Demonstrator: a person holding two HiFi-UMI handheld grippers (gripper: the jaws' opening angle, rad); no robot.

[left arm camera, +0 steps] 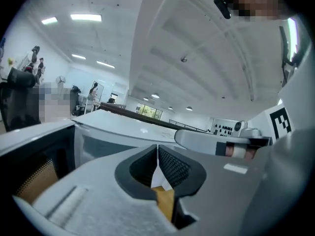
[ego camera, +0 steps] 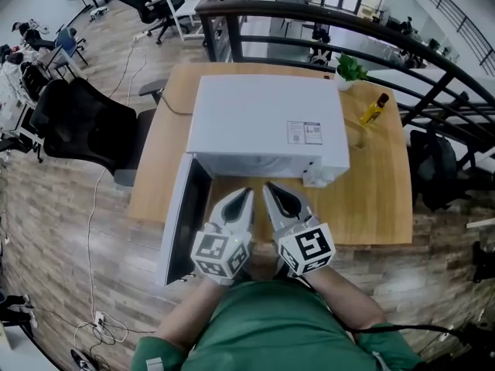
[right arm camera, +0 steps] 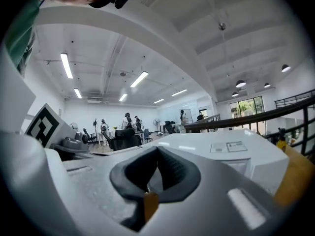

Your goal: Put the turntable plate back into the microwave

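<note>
Wood table (ego camera: 379, 195) bears a boxy white microwave (ego camera: 263, 122), door (ego camera: 186, 222) open at 7 o'clock; left gripper (ego camera: 245, 195) and right gripper (ego camera: 271, 189) jaws together, empty.

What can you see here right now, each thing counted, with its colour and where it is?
microwave: one, white, middle of the table, door swung open at its left
table: one, light wood, under the microwave
bottle: one, yellow, table's back right
plant: one, green in a white pot, table's back edge
office chair: one, black, left of the table
railing: one, black, behind the table
turntable plate: none in view
left gripper: one, grey-white, before the microwave, shut, empty
right gripper: one, grey-white, beside the left, shut, empty
</note>
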